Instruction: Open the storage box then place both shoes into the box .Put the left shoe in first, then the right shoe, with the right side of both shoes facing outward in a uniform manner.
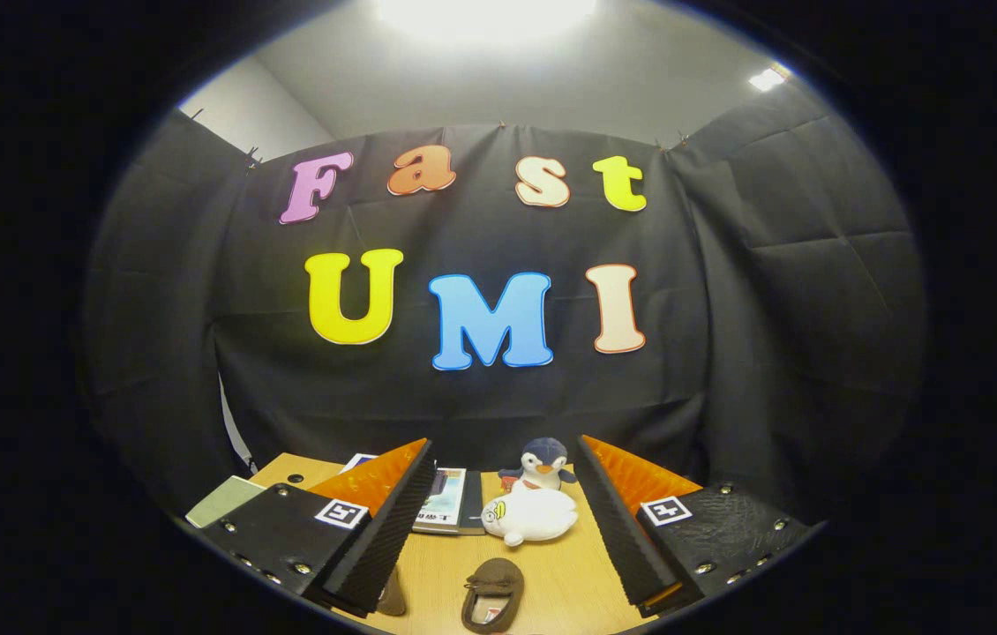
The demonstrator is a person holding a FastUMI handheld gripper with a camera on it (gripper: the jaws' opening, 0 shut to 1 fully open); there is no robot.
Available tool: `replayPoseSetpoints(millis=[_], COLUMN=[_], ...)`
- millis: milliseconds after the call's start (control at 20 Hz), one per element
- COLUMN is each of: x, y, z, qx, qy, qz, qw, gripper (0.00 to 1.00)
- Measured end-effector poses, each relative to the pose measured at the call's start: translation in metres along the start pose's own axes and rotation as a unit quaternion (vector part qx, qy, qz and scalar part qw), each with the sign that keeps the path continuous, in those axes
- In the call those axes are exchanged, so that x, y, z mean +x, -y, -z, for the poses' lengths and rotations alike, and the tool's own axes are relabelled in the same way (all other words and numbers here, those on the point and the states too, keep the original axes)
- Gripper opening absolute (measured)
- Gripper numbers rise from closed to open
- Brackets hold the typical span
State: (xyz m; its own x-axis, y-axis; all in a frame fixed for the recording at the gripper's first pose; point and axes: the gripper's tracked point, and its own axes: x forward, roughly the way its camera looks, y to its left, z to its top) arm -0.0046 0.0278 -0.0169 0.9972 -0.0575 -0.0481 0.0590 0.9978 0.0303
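Tabletop [569, 573] of pale wood carries everything here, and the gripper [503, 516] hangs over its near side, raised and looking out level toward the booth's wall. Its two fingers stand wide apart with nothing between them; the left finger [384, 520] and the right one each show a black ribbed pad with orange behind.

Largest on the table are the books [450, 503] near the far edge, partly covered by the left finger, with a greenish book [221, 501] off toward the far left corner. A white plush seal [529, 516] lies mid-table beyond the fingers, and a small penguin toy [544, 466] stands just behind it, near the far edge.

The brown shoe [491, 593] lies at the near edge, below and between the fingers, nearer the left one. Its long axis runs roughly away from the gripper, the opening showing at its near end. A second dark shape [391, 595], likely the other shoe, peeks out under the left finger's tip.

I judge that the coming move depends on dropping and tilting the gripper downward, since the shoes sit beneath its line of sight. Which shoe is left or right cannot be told: the near shoe is cut off and the other almost wholly hidden. No storage box can be made out.
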Motion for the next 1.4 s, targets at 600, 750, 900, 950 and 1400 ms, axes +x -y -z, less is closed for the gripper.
replayPoseSetpoints(millis=[600,750,900,950,1400], x=[0.053,0.062,0.063,0.063,0.054], y=[-0.018,-0.044,-0.081,-0.094,-0.174], z=[0.039,0.068,0.102,0.112,0.204], qx=[0.023,0.043,0.086,0.101,0.168], qy=[-0.032,-0.069,-0.125,-0.145,-0.295], qz=[-0.073,-0.123,-0.18,-0.199,-0.295], qw=[0.997,0.989,0.972,0.964,0.893], gripper=[0.97,0.97,0.97,0.97,0.96])
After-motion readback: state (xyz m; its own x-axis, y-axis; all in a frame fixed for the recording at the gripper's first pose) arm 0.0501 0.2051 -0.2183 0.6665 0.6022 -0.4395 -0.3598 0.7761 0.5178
